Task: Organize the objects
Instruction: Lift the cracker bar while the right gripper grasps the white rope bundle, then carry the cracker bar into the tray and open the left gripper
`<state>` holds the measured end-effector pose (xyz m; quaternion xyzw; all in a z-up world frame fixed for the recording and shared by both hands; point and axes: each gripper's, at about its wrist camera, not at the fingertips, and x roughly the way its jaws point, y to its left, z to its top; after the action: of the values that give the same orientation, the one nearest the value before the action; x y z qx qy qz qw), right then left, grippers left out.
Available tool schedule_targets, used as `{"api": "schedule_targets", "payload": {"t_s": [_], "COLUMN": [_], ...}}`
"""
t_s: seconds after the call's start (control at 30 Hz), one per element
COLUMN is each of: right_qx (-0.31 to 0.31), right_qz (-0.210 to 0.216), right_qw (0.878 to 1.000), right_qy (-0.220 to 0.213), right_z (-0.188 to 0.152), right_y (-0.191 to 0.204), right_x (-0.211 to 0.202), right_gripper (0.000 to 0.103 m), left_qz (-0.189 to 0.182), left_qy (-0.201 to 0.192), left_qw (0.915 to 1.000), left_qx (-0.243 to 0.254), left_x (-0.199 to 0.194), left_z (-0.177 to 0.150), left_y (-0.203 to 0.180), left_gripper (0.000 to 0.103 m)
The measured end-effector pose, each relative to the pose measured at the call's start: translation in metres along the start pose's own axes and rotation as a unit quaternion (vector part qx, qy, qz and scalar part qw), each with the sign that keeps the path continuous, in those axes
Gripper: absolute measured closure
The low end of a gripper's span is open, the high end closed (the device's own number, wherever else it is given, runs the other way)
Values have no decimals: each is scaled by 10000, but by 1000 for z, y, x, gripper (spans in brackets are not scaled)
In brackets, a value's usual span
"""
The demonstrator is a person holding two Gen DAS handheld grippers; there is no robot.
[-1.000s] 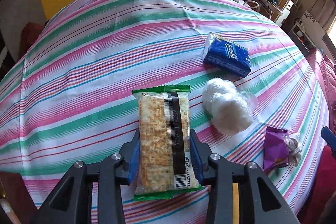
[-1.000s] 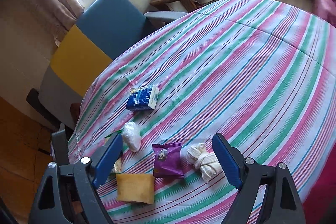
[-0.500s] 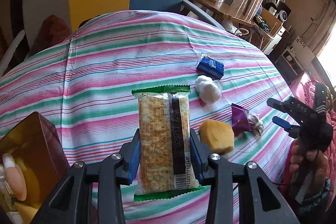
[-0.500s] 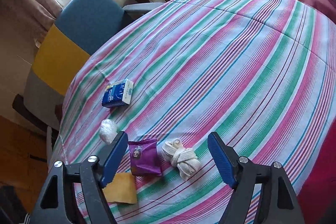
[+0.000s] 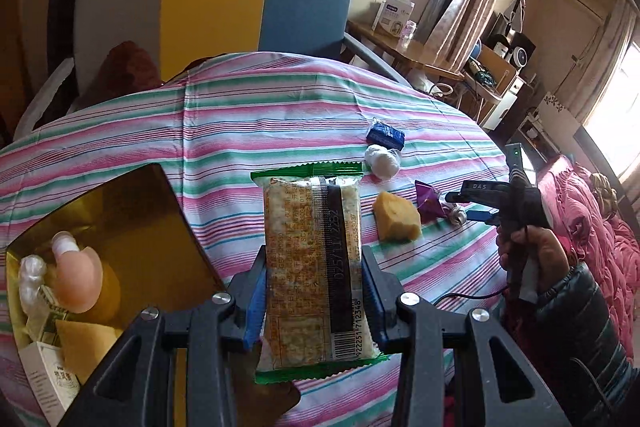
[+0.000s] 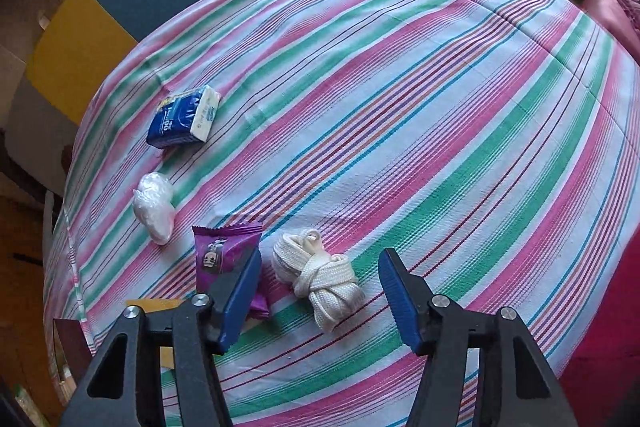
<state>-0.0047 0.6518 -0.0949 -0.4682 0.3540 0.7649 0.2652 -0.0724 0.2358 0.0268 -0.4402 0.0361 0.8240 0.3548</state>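
left gripper point(image 5: 314, 297) pinches a green-edged cracker packet point(image 5: 312, 259) between its blue pads, holding it upright above the striped tablecloth point(image 5: 224, 131), just beside a gold box point(image 5: 132, 211) at the lower left of that view. the box already holds several things: a wrapped white bundle, a small carton, a yellow piece and a round pinkish item, so part of the sorting looks done. the packet is not yet in the box; i judge it the next to go in.

right gripper point(image 6: 320, 295) points down at the cloth with its jaws closing around a knotted white cord bundle point(image 6: 320, 273); the bundle lies between the pads but they do not press on it yet. a purple snack pouch point(image 6: 222, 253) lies just beside the left pad.

still loose on the cloth: a blue tissue pack point(image 6: 182, 119), a white plastic-wrapped bundle point(image 6: 154, 205), the pouch, the cord bundle and a yellow sponge point(image 5: 398, 217). by my reckoning, about half the work is left, five things on the cloth plus the packet in the air.
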Motion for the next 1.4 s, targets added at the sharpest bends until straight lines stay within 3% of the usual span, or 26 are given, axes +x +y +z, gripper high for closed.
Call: {"api": "schedule_targets", "payload": {"t_s": [0.07, 0.13, 0.27, 0.47, 0.57, 0.67, 0.87, 0.97, 1.17, 1.4], "right_qx": [-146, -336, -765, -843, -912, -995, -1006, -1020, -1001, -1008], "right_qz": [-171, -223, -450, -535, -594, -660, -653, -646, -604, -600], "right_qw": [9997, 9992, 9960, 9950, 9941, 9928, 9928, 9927, 9931, 9931], "right_qy": [4, 59, 9, -17, -24, -40, -36, -29, 0, 10], "right_z": [0, -1, -7, -8, -8, -8, -8, -7, -7, -7], "right_y": [4, 9, 22, 21, 24, 30, 30, 33, 33, 32], "right_x": [3, 6, 5, 1, 2, 4, 4, 7, 8, 8], "right_gripper": [46, 62, 70, 70, 70, 70, 70, 70, 70, 70], "left_qz": [6, 121, 496, 1197, 1321, 1199, 691, 464, 800, 1155], "left_qy": [-87, -181, -404, -664, -648, -584, -348, -43, 309, 635], "left_qw": [9998, 9991, 9931, 9672, 9573, 9588, 9712, 9695, 9691, 9657], "left_qx": [-165, -356, -980, -2140, -2487, -2509, -2254, -2407, -2311, -2237], "left_x": [-16, -31, -65, -114, -121, -111, -63, -25, 34, 73], "left_z": [-8, -17, -40, -92, -112, -110, -66, -45, -12, -4], "left_y": [16, 36, 88, 172, 194, 196, 171, 166, 156, 157], "left_gripper": [62, 62, 62, 62, 62, 62, 62, 62, 62, 62]}}
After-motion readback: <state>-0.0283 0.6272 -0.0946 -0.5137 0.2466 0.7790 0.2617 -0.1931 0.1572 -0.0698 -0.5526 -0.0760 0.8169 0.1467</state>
